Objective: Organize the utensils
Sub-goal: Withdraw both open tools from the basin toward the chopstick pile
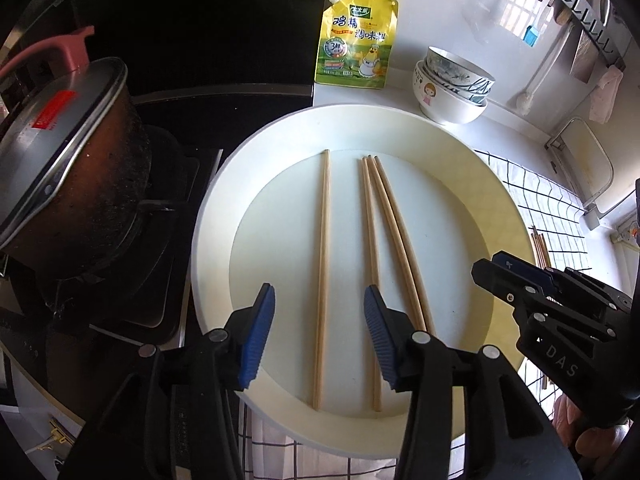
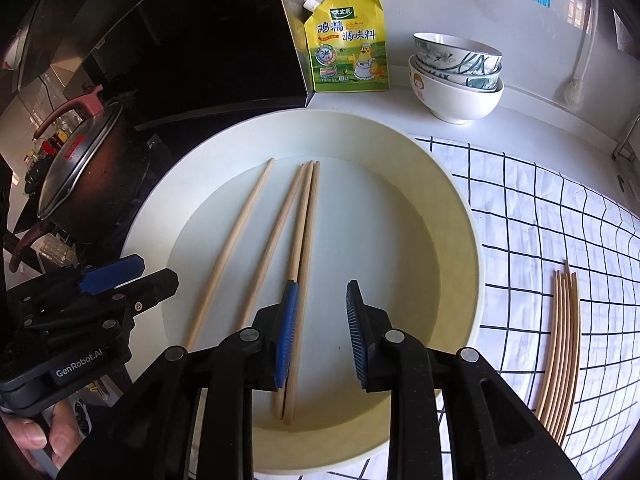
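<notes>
Countertop plate [image 1: 460,160]; chopsticks [image 1: 323,272] between left hand-held gripper [image 1: 319,334] fingers

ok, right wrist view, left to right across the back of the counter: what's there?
Dark lidded pot with pink handle → yellow spouted seasoning pouch → stack of white patterned ceramic bowls → white-handled brush hanging on the wall

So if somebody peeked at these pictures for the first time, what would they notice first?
Probably the four long wooden chopsticks lying inside the big round cream plate in the middle, with the open left gripper and open right gripper hovering just above them. Next, the bright yellow seasoning pouch standing at the back beside the stacked patterned bowls, and the dark lidded pot on the stove to the left.
</notes>
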`<control>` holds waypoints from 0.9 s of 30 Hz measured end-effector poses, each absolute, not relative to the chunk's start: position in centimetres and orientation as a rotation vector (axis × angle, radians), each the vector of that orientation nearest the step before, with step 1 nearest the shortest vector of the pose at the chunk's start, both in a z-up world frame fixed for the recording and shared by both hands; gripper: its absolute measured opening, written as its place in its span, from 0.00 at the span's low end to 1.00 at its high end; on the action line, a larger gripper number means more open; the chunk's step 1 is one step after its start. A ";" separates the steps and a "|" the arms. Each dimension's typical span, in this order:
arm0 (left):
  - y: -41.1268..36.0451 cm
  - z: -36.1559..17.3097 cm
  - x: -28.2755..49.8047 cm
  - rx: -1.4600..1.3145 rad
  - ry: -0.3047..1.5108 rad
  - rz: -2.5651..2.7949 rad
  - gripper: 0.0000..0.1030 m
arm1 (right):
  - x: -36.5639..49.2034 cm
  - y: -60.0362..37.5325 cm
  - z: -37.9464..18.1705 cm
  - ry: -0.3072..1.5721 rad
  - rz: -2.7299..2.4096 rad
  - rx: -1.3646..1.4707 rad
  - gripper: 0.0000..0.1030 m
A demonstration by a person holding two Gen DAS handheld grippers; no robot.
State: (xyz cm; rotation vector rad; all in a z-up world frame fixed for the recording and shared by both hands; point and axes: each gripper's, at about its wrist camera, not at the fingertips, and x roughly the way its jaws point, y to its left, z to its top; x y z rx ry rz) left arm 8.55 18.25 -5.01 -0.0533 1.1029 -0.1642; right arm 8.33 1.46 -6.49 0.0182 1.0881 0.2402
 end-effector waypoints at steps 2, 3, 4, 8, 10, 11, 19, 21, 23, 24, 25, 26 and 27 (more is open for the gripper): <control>18.2 -4.6 8.3 -0.055 1.094 -0.165 0.46 | 8.0 1.2 -6.2 1.086 0.245 0.026 0.25; 18.1 -4.3 8.1 -0.056 1.089 -0.163 0.46 | 7.8 1.1 -6.0 1.084 0.247 0.029 0.25; 18.1 -4.2 7.9 -0.056 1.085 -0.162 0.47 | 7.6 1.1 -5.9 1.082 0.248 0.029 0.25; 17.8 -3.4 7.4 -0.062 1.067 -0.156 0.52 | 6.8 0.8 -4.9 1.066 0.248 0.023 0.26; 17.6 -3.0 7.1 -0.060 1.060 -0.158 0.52 | 6.3 0.5 -4.3 1.052 0.250 0.018 0.31; 17.4 -2.8 6.9 -0.058 1.056 -0.160 0.52 | 6.1 0.4 -4.1 1.046 0.250 0.015 0.32; 16.4 -1.8 5.7 -0.052 1.038 -0.147 0.62 | 4.9 -1.0 -2.8 1.013 0.253 0.017 0.39; 16.2 -1.6 5.4 -0.054 1.034 -0.141 0.65 | 4.6 -1.4 -2.6 1.008 0.252 0.018 0.40; 15.9 -1.4 5.2 -0.052 1.031 -0.135 0.67 | 4.4 -1.9 -2.5 1.003 0.250 0.020 0.42; 15.7 -1.3 5.1 -0.052 1.029 -0.132 0.68 | 4.2 -2.3 -2.4 0.995 0.245 0.022 0.44; 15.5 -1.2 4.9 -0.051 1.027 -0.129 0.70 | 4.0 -2.7 -2.3 0.987 0.240 0.024 0.46; 15.3 -1.2 4.9 -0.052 1.025 -0.127 0.73 | 3.9 -2.9 -2.3 0.982 0.236 0.026 0.47; 15.1 -1.1 4.8 -0.054 1.023 -0.127 0.74 | 3.7 -3.3 -2.2 0.978 0.234 0.027 0.48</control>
